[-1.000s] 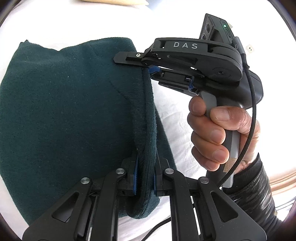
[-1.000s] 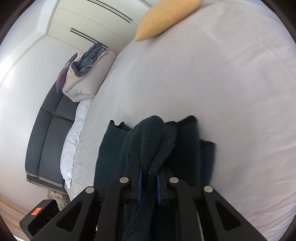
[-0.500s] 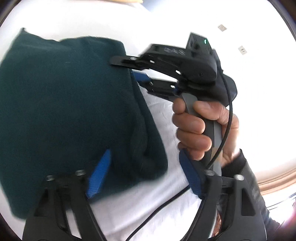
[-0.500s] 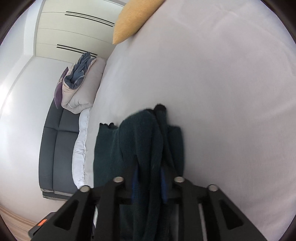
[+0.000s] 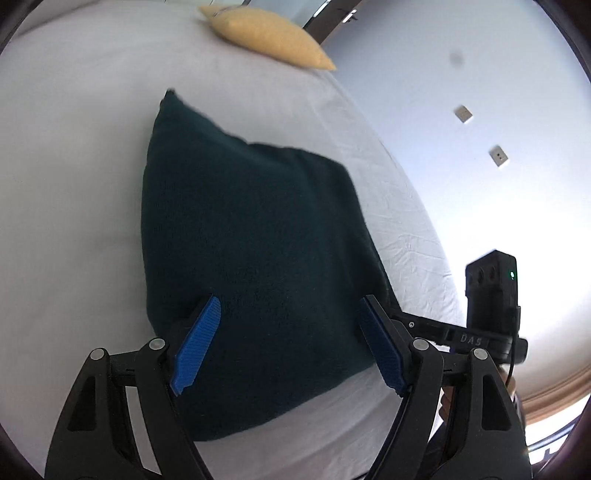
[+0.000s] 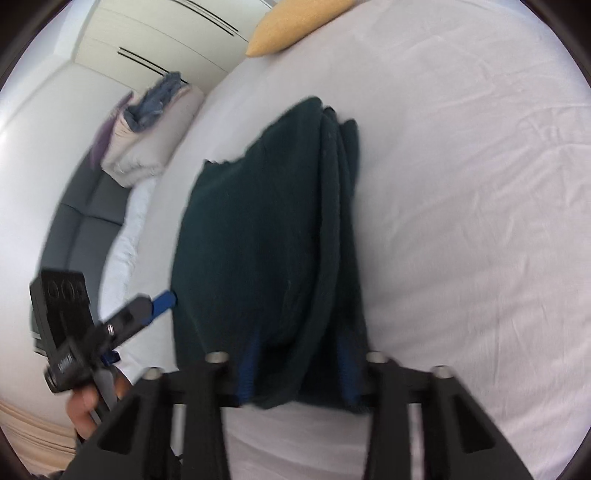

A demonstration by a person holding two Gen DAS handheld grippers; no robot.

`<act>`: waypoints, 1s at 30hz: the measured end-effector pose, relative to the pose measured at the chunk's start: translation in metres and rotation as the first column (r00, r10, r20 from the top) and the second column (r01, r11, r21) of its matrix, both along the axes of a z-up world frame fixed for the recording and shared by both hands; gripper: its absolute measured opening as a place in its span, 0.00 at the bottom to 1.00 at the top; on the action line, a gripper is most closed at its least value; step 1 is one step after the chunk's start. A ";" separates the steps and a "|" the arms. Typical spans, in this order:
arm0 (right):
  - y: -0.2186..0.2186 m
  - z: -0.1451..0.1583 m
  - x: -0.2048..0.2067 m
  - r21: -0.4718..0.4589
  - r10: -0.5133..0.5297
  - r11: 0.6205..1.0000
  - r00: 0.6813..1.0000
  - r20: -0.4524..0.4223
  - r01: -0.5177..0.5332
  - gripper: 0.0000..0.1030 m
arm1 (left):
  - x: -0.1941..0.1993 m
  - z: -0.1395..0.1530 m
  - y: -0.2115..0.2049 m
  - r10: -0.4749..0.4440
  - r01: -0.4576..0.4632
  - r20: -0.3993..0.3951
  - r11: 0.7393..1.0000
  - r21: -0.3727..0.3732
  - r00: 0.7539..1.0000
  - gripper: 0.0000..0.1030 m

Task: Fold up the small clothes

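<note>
Left wrist view: your left gripper [image 5: 288, 343] hangs above the near end of the dark green garment [image 5: 255, 266], its blue pads [image 5: 197, 345] spread wide and holding nothing, cloth showing between them. The garment lies folded on the white bed sheet [image 5: 74, 184], a rough rectangle whose long axis runs from your fingers away toward the yellow pillow [image 5: 267, 33] at the far edge. Its far left corner tapers to a point. Its right side runs near the bed's right edge. Low at right, your right gripper's handle [image 5: 487, 314] sits beside the garment's near right corner.

Right wrist view, somewhat blurred: your right gripper [image 6: 295, 373] is low over the garment's [image 6: 266, 251] near end, jaws apart, with the thick folded edge lying between the two pads [image 6: 245, 369]; whether they touch the cloth you cannot tell. The stacked folds run lengthwise away from you along the garment's right side. At left, your left hand [image 6: 88, 406] holds the other tool, its blue tip just beside the garment's left edge. A pile of bedding [image 6: 147, 136] sits beyond the bed's left edge.
</note>
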State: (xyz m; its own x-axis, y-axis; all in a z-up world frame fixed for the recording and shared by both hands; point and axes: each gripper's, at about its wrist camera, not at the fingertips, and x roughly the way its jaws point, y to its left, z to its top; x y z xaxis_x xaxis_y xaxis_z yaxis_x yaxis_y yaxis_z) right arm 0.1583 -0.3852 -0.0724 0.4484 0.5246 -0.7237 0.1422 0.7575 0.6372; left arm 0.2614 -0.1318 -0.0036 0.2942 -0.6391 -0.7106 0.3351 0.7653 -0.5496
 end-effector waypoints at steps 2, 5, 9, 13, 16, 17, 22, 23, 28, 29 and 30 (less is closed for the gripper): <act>-0.007 -0.003 -0.006 -0.020 -0.029 0.999 1.000 -0.002 0.029 0.12 | 0.003 -0.010 0.000 -0.012 0.012 -0.006 1.000 0.013 1.000 0.74; -0.029 -0.017 -0.014 0.065 -0.090 0.994 0.996 -0.015 0.091 0.08 | -0.005 -0.020 -0.008 -0.027 0.027 -0.001 0.999 0.024 1.000 0.74; -0.037 -0.032 -0.030 0.118 -0.131 0.985 0.991 0.009 0.130 0.08 | -0.021 -0.031 -0.030 -0.047 0.045 0.030 0.997 0.061 0.998 0.74; -0.039 -0.023 -0.040 0.099 -0.125 0.987 0.992 0.017 0.123 0.10 | -0.015 -0.038 -0.036 -0.065 0.063 0.036 0.996 0.069 0.997 0.74; -0.027 -0.010 -0.041 0.031 -0.102 0.994 0.994 0.032 0.101 0.11 | -0.011 -0.039 -0.038 -0.054 0.053 0.026 0.997 0.059 0.998 0.74; -0.025 -0.009 -0.041 0.020 -0.101 0.995 0.994 0.030 0.101 0.11 | -0.013 -0.041 -0.044 -0.054 0.052 0.030 0.996 0.065 0.998 0.74; -0.025 -0.017 -0.048 -0.001 -0.125 0.992 0.991 0.038 0.125 0.10 | -0.035 -0.047 -0.036 -0.061 0.057 0.063 0.996 0.076 0.996 0.74; -0.024 -0.018 -0.046 0.012 -0.136 0.991 0.990 0.037 0.136 0.18 | -0.037 -0.042 -0.030 -0.037 0.034 0.062 0.998 0.050 0.997 0.74; -0.042 -0.004 -0.066 -0.022 -0.181 0.983 0.982 0.048 0.182 0.28 | -0.033 -0.005 0.005 0.083 -0.098 0.212 0.993 0.060 0.974 0.74; -0.046 0.004 -0.068 -0.040 -0.196 0.979 0.978 0.068 0.199 0.28 | -0.024 -0.002 0.013 0.106 -0.121 0.215 0.991 0.058 0.971 0.74; -0.048 0.015 -0.067 -0.052 -0.203 0.977 0.974 0.100 0.209 0.28 | -0.016 -0.001 0.015 0.120 -0.136 0.211 0.989 0.063 0.970 0.74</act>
State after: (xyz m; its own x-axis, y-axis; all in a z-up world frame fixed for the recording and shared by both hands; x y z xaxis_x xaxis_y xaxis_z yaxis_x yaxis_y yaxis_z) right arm 0.0914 -0.4330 -0.0579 0.6096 0.3696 -0.7013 0.2413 0.7561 0.6083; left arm 0.2454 -0.1165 -0.0045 0.5152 -0.5327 -0.6714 0.3318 0.8463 -0.4168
